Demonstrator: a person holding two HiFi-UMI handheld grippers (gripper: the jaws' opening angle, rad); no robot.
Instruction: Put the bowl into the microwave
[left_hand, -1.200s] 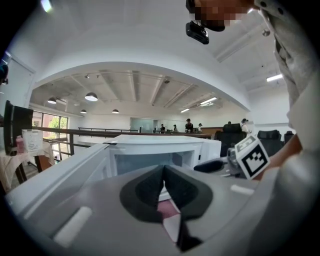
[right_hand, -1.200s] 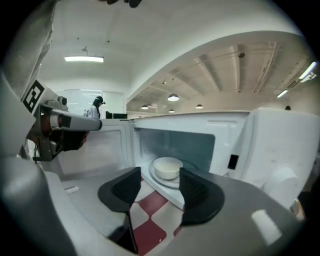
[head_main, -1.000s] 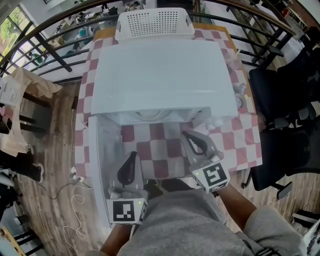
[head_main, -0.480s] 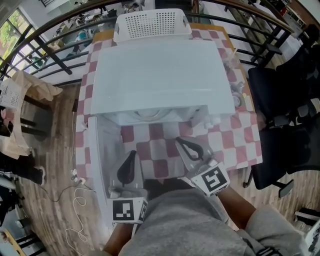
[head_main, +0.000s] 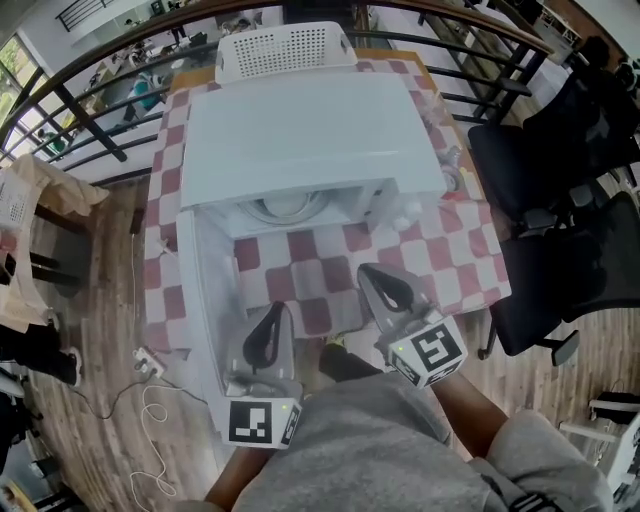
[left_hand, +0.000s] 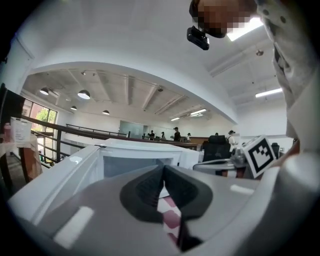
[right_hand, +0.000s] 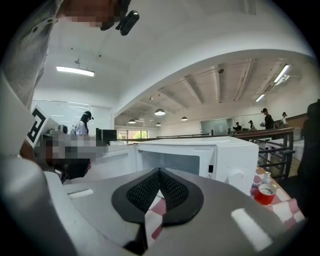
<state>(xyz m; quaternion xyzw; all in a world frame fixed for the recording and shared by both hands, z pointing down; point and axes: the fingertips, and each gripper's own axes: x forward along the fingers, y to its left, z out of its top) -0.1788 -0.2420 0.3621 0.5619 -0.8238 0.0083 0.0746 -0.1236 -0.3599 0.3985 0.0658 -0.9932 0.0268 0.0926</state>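
The white microwave stands on the checkered table with its door swung open to the left. A white bowl shows just inside the cavity. My left gripper is shut and empty, in front of the opening beside the door. My right gripper is also shut and empty, a little to the right of it, over the tablecloth. In the left gripper view the shut gripper points at the microwave. In the right gripper view the shut gripper faces the open cavity of the microwave.
A white perforated basket sits behind the microwave. Small items lie to its right, among them a red cup. Black chairs stand beyond the table's right edge. A power strip lies on the wooden floor at left.
Both grippers have drawn back a little from the microwave's opening toward the person, still shut. The head view has shifted, so the microwave sits higher in the picture.
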